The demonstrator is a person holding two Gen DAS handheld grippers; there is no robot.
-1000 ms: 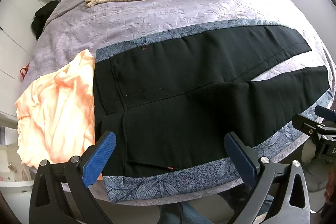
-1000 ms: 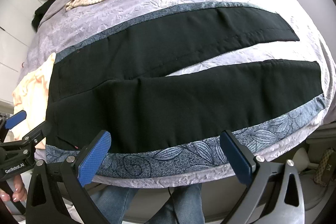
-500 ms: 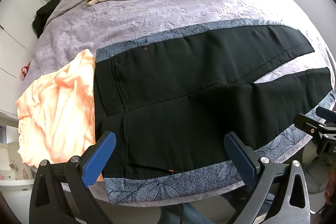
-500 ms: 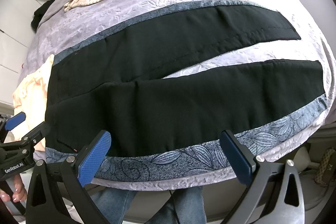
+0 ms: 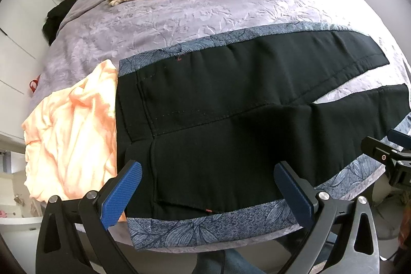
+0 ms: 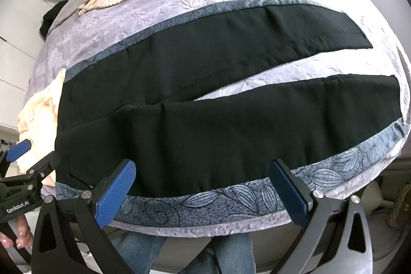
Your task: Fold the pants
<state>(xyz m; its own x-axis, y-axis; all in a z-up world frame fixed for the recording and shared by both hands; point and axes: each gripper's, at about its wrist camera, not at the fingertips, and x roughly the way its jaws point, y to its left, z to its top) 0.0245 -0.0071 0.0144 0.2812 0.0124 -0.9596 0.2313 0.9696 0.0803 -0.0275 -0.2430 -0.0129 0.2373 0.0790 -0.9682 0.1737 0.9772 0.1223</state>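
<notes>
Left wrist: pants [image 5: 231, 120] flat on bed [image 5: 179, 17], unmoved; left tongs [image 5: 208, 191], right tongs [image 6: 203, 189] both spread, empty, slightly closer.

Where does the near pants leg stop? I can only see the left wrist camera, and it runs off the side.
Observer: In the right wrist view, the near leg of the pants ends in a straight hem on the bedspread, close to the bed's right edge.
Operator: Is the other grabber holding anything?
Observer: No. The right gripper is open, its fingers wide apart over the pants' near edge, with nothing pinched.
Operator: Who is holding my grabber?
Observer: A hand shows at the lower left, its fingers curled under the left gripper.
</notes>
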